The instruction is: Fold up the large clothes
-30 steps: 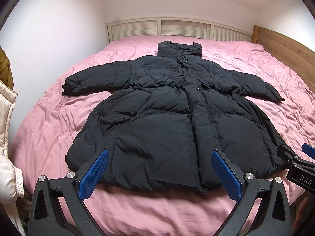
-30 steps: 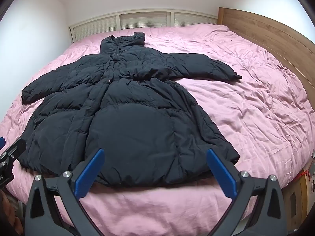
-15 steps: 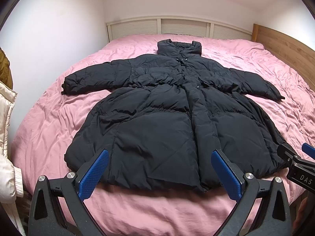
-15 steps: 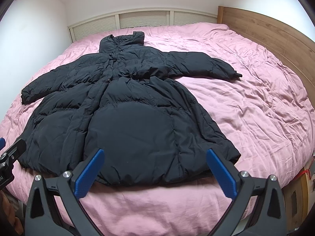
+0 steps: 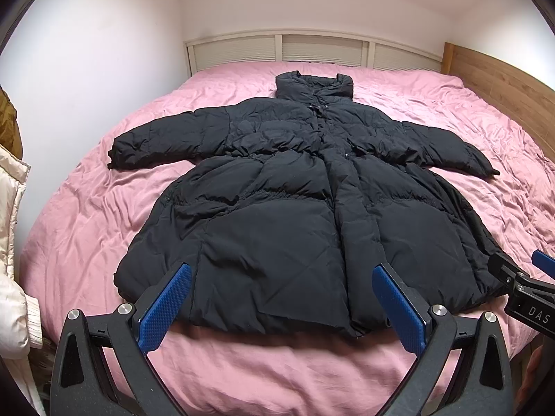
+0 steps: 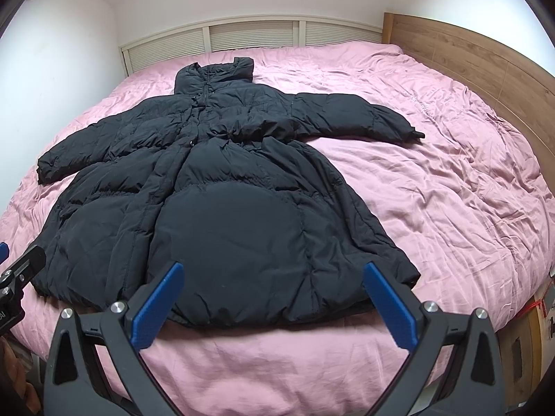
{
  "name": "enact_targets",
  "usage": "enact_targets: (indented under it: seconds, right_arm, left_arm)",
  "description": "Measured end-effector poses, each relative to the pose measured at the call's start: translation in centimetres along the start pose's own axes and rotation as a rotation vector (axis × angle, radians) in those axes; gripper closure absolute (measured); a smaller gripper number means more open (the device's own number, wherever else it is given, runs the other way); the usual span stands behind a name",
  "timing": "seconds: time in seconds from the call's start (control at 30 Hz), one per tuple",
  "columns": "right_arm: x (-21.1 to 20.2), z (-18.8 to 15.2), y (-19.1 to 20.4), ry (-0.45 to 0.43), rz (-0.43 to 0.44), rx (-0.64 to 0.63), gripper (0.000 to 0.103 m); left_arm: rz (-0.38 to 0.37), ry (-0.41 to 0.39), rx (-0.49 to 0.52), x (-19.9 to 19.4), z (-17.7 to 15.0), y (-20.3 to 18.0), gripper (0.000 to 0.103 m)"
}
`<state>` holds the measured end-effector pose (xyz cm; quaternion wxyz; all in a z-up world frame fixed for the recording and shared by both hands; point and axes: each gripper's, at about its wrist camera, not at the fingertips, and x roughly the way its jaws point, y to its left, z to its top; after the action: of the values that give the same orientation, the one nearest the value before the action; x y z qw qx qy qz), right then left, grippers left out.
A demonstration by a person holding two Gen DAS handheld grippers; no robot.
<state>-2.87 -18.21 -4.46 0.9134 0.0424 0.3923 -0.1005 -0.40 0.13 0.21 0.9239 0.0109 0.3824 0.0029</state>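
A long black puffer coat (image 5: 288, 208) (image 6: 222, 215) lies flat and face up on the pink bed, collar toward the headboard, both sleeves spread out to the sides, hem nearest me. My left gripper (image 5: 281, 274) hovers open above the hem, nothing between its blue pads. Over the right part of the hem my right gripper (image 6: 274, 270) also stands open and empty. Each gripper shows at the edge of the other's view.
The pink duvet (image 6: 451, 190) covers the whole bed. A wooden side board (image 6: 468, 59) runs along the right and a white slatted headboard (image 5: 312, 48) stands at the back. Cream and brown garments (image 5: 10, 208) hang at the left edge beside the white wall.
Both grippers have drifted slightly forward and up, so the coat sits a little higher in the views. The coat itself has not moved, and both grippers stay open.
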Motion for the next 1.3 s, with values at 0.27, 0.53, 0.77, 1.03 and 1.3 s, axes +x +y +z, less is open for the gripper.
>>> enact_targets:
  seconds: [0.27, 0.53, 0.77, 1.03, 1.3]
  right_arm:
    - [-0.4, 0.1, 0.0, -0.005, -0.001, -0.001, 0.000]
    - [-1.0, 0.2, 0.0, -0.017, -0.004, -0.004, 0.000]
    - [-1.7, 0.4, 0.0, -0.031, -0.010, -0.008, 0.000]
    - [-2.0, 1.1, -0.6, -0.059, -0.007, 0.011, 0.000]
    - [-1.4, 1.4, -0.9, -0.056, -0.018, 0.014, 0.000]
  left_arm:
    - [-0.001, -0.002, 0.000, -0.2, 0.1, 0.0, 0.001]
    - [-0.005, -0.014, 0.000, -1.0, 0.2, 0.0, 0.001]
    - [-0.017, -0.030, -0.020, -1.5, 0.4, 0.3, 0.001]
    - [-0.046, -0.020, -0.013, -1.1, 0.4, 0.9, 0.001]
    - [-0.046, -0.024, -0.018, -0.8, 0.7, 1.5, 0.001]
